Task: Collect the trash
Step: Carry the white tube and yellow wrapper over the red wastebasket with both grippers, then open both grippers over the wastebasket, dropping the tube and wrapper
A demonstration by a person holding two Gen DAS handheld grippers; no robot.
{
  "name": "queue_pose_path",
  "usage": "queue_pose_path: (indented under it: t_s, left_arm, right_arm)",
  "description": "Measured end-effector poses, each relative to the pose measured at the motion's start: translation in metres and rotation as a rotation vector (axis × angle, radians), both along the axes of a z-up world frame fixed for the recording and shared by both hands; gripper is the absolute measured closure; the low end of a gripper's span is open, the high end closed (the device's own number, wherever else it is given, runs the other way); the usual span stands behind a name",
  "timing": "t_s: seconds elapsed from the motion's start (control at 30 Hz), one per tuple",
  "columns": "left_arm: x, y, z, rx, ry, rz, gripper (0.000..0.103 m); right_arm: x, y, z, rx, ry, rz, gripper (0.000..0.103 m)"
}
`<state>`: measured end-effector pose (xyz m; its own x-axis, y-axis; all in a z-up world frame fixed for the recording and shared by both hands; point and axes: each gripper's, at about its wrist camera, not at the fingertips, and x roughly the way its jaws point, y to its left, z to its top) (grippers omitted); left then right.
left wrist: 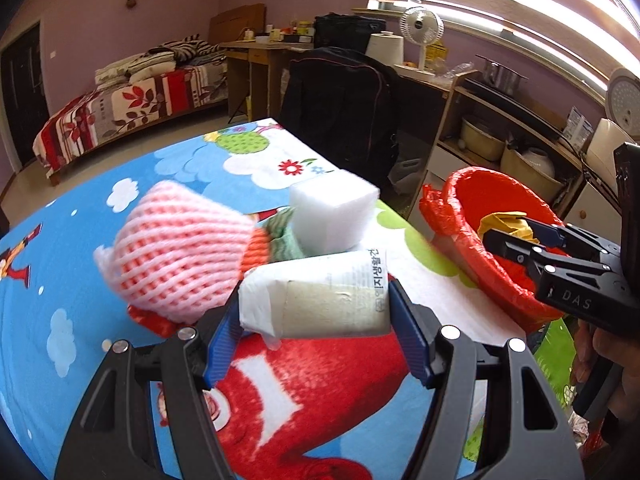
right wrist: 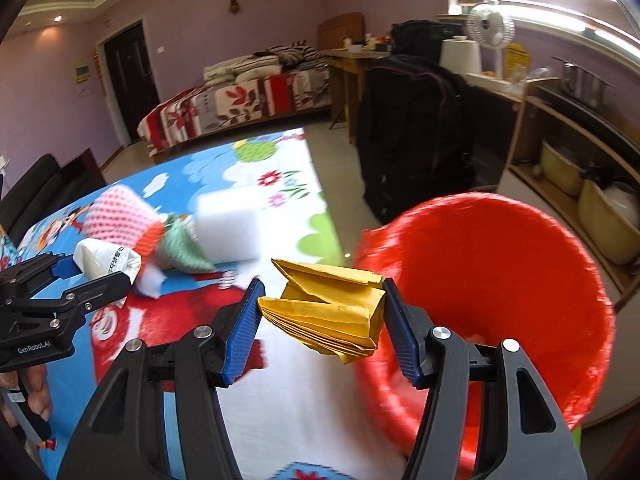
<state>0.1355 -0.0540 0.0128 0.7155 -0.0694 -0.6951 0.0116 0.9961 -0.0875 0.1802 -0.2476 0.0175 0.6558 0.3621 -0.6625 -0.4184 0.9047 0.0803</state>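
My left gripper [left wrist: 314,316] is shut on a white crumpled paper packet with Korean print [left wrist: 320,300], held above the cartoon-print table cover [left wrist: 72,280]. It also shows in the right wrist view [right wrist: 108,262]. My right gripper [right wrist: 322,312] is shut on a folded yellow paper [right wrist: 332,312], held at the rim of a red-lined trash bin [right wrist: 500,272]. In the left wrist view the right gripper [left wrist: 508,236] and yellow paper [left wrist: 502,222] are over the bin [left wrist: 480,200]. A pink foam net [left wrist: 180,248], a white foam block [left wrist: 332,212] and a green-orange foam net [right wrist: 180,248] lie on the table.
A black bag on a chair [left wrist: 340,108] stands beyond the table's far edge. A shelf with pots [left wrist: 500,136] is behind the bin. A bed [left wrist: 132,100], desk and fan [left wrist: 422,28] are farther back.
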Motion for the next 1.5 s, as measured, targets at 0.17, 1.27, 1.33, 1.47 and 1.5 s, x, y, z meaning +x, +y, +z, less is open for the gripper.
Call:
queue_pose_path:
  t_s: [0.17,1.27,1.33,1.47,1.5]
  left_arm:
    - [0.016,-0.022,0.007,0.016,-0.012,-0.053,0.036]
    - [0.114,-0.182,0.014,0.050,-0.031,-0.388,0.036]
    - [0.117,-0.185,0.014,0.044,-0.030,-0.393,0.036]
    - [0.121,-0.190,0.016,0.040,-0.033,-0.405,0.036]
    - [0.122,-0.191,0.017,0.040,-0.033,-0.408,0.036]
  right_arm:
    - [0.007,-0.025,0.005,-0.001,-0.022,-0.053,0.046]
    - [0.051,-0.153,-0.004,-0.006,0.010,-0.323,0.045]
    - [0.052,-0.156,-0.004,-0.005,0.009,-0.328,0.045]
    - [0.052,-0.161,-0.006,0.000,0.007,-0.333,0.045]
    - [0.052,-0.162,-0.006,0.001,0.006,-0.335,0.045]
